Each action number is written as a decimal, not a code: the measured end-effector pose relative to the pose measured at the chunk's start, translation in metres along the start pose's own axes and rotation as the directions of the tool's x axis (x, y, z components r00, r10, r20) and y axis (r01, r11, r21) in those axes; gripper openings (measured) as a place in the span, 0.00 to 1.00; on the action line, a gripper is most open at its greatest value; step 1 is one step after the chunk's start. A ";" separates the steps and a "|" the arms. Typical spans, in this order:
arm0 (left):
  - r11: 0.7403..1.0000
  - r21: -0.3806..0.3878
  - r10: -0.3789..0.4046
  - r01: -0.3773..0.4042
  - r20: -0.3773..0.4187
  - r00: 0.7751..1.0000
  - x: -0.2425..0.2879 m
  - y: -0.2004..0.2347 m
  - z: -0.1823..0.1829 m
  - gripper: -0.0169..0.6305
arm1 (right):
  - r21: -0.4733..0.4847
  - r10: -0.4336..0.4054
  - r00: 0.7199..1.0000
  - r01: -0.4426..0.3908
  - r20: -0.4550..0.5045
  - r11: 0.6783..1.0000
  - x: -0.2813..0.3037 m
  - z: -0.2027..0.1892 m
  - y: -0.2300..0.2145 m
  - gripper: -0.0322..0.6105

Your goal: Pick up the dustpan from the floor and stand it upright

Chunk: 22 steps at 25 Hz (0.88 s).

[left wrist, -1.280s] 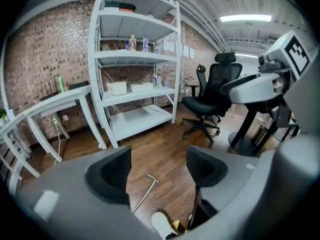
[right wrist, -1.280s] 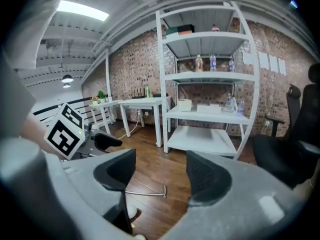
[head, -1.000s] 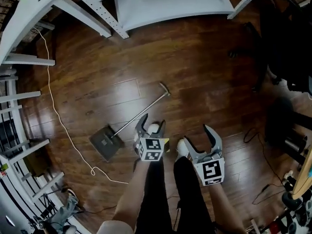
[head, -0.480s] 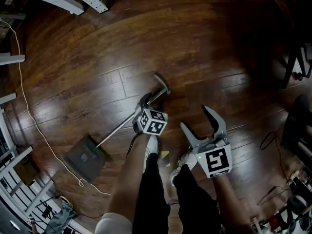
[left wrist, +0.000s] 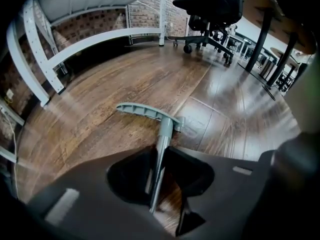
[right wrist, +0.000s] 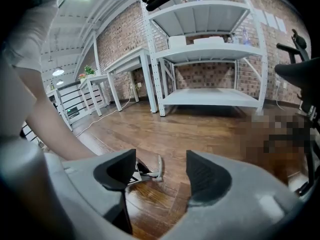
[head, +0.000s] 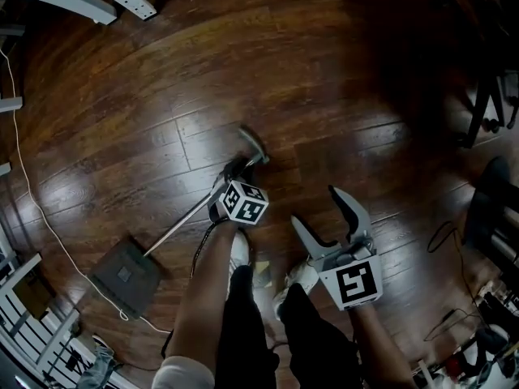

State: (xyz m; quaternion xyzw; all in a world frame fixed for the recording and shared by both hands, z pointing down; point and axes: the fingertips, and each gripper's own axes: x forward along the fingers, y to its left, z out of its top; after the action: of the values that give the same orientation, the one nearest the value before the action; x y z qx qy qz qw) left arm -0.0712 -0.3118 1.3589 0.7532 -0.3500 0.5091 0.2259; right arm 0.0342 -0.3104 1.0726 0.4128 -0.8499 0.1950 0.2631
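From the head view, the dustpan (head: 124, 275) lies flat on the floor (head: 324, 96). Its pan is at lower left, near a white cable (head: 32, 193), and its handle (head: 182, 227) runs up and right to the T-grip (head: 254, 144). My left gripper (head: 238, 168) is down on the handle just below that T-grip. My right gripper (head: 331, 217) hangs apart from it over bare boards, with its fingers spread and nothing between them.

The left gripper view confirms the hold. The fingers (left wrist: 185, 166) are clenched on the handle, which passes straight between them, and the T-grip lies just beyond on the floor. I judge the hold sits far from the pan, so the heavy end will try to swing. I'd raise the T-grip end slowly and let the pan's edge stay on the floor as a pivot. A hard squeeze should stop the round handle from twisting.

In the right gripper view the fingers (right wrist: 207, 176) are released and empty, with the T-grip small and distant in the gap between them. Shelving (right wrist: 210, 49) stands along the far wall. I'd bring this gripper in lower on the handle to steady it as it comes upright.
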 end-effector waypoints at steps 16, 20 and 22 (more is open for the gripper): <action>0.998 -0.015 0.061 -0.059 0.192 0.979 -0.283 0.058 0.134 0.17 | -0.057 0.054 0.994 -0.049 0.092 0.997 -0.106 0.232 0.057 0.52; 0.999 -0.031 0.049 -0.043 0.257 0.965 -0.360 0.063 0.156 0.16 | -0.131 0.084 0.991 -0.071 0.103 0.989 -0.128 0.303 0.090 0.51; 0.998 -0.042 0.050 -0.040 0.288 0.956 -0.394 0.063 0.166 0.16 | -0.157 0.093 0.989 -0.075 0.115 0.985 -0.141 0.335 0.103 0.51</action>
State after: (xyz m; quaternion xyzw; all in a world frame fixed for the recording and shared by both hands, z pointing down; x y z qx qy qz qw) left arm -0.1114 -0.3515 0.9301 0.8071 -0.4051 0.3925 0.1743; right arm -0.0705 -0.3497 0.7121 0.3665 -0.8935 0.1150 0.2327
